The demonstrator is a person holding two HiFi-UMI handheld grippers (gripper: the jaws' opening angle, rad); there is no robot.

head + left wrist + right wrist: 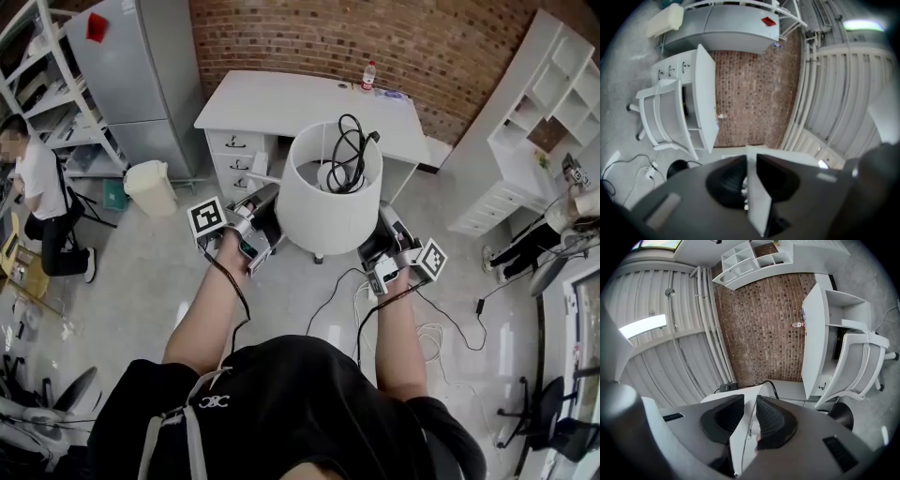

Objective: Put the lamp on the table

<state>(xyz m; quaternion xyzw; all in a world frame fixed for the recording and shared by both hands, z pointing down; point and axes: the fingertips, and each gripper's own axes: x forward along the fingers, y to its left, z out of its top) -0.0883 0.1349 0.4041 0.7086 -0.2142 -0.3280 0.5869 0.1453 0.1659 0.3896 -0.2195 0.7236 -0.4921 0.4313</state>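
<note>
While the lamp [323,214], a smooth white drum, is held over the grey floor [141,272] at centre frame, near the white table [281,101], its left wall is pinched by the left gripper [270,200]. A black cord [349,155] is coiled inside, and its right wall is pinched by the right gripper [380,232].

lamp [328,202]: shade of thin white sheet, matt and smooth; plastic or cloth cannot be told. its cord [352,155] is black and rubbery-looking. left hand-held gripper [751,159] and right hand-held gripper [750,401]: grey matt plastic bodies with dark pads, finely ribbed on the right one. beyond them, counter [281,98]: white, smooth, satin; brick wall [328,37]: rough, red-brown. beneath them, floor [141,272]: grey, smooth, faintly glossy.
</note>
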